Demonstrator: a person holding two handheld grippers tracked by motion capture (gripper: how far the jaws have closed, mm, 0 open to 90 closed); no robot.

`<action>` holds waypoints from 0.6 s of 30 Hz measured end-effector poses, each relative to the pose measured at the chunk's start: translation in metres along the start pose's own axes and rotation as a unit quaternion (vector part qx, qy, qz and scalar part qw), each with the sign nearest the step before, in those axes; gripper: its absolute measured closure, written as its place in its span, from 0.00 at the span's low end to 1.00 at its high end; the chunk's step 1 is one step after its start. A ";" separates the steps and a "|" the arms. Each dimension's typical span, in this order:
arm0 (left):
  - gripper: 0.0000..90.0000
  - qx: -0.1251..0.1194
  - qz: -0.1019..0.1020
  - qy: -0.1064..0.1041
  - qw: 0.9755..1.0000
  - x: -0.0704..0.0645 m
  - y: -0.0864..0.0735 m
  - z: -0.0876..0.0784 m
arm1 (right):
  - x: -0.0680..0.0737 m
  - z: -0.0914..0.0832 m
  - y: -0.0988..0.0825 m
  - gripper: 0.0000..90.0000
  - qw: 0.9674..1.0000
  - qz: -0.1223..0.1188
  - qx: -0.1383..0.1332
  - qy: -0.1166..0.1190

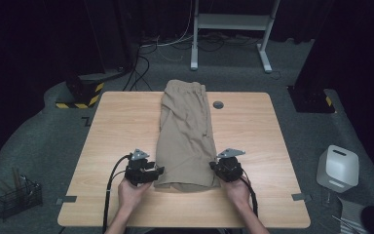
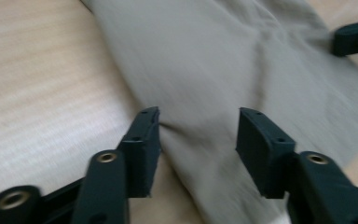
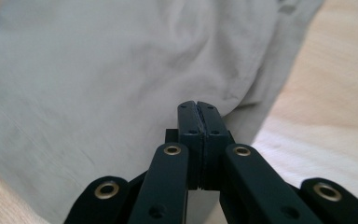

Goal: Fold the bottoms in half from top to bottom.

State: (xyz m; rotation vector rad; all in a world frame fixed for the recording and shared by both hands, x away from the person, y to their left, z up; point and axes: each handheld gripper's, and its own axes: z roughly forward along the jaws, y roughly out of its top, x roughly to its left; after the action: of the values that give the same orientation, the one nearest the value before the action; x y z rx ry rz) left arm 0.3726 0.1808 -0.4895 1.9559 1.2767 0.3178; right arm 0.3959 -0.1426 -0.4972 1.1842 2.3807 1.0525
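Note:
Folded khaki shorts (image 1: 185,131) lie lengthwise down the middle of the wooden table (image 1: 121,122), waistband at the far end. My left gripper (image 1: 158,170) is at the near left corner of the shorts (image 2: 214,60), open. The cloth's edge runs between its jaws (image 2: 198,135) and the pads do not press on it. My right gripper (image 1: 215,168) is at the near right corner. Its jaws (image 3: 198,109) are shut, and the shorts (image 3: 98,70) pucker at their tips. The right gripper's jaw tip (image 2: 354,37) also appears across the cloth in the left gripper view.
A round grommet (image 1: 218,104) sits in the table just right of the shorts. On the floor are a white container (image 1: 337,168) at the right, a wire basket (image 1: 17,197) at the left and a white frame (image 1: 233,24) beyond the table.

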 end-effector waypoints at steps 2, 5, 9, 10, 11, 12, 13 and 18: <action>0.52 -0.011 -0.010 0.010 1.000 0.005 0.007 0.009 | -0.005 -0.011 0.007 0.99 1.000 0.001 -0.017 -0.004; 0.55 -0.016 -0.054 0.011 0.998 0.016 0.019 0.026 | -0.006 -0.021 0.012 0.99 1.000 -0.005 -0.030 -0.005; 0.68 0.019 -0.050 0.011 0.999 0.020 0.025 0.045 | -0.008 -0.027 0.014 0.99 0.999 -0.009 -0.035 -0.007; 0.81 0.028 -0.042 0.011 0.999 0.018 0.025 0.047 | -0.014 -0.027 0.011 0.99 0.999 -0.002 -0.032 -0.012; 0.89 0.036 -0.032 0.011 0.999 0.016 0.025 0.047 | -0.018 -0.026 0.008 0.99 0.999 -0.001 -0.026 -0.019; 0.89 0.043 -0.021 0.013 0.999 0.014 0.024 0.046 | -0.018 -0.026 0.008 0.99 0.999 -0.001 -0.026 -0.019; 0.96 0.049 -0.012 0.014 0.999 0.012 0.022 0.045 | -0.022 -0.024 0.004 1.00 1.000 0.003 -0.018 -0.023; 0.99 0.062 0.021 0.013 0.998 -0.001 0.014 0.035 | -0.031 -0.009 -0.021 0.96 0.999 0.027 0.025 -0.024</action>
State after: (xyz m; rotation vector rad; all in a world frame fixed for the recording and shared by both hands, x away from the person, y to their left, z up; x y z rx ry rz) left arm 0.4018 0.1612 -0.5029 2.0913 1.3005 0.2904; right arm 0.3985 -0.1788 -0.5080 1.2831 2.3636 0.9759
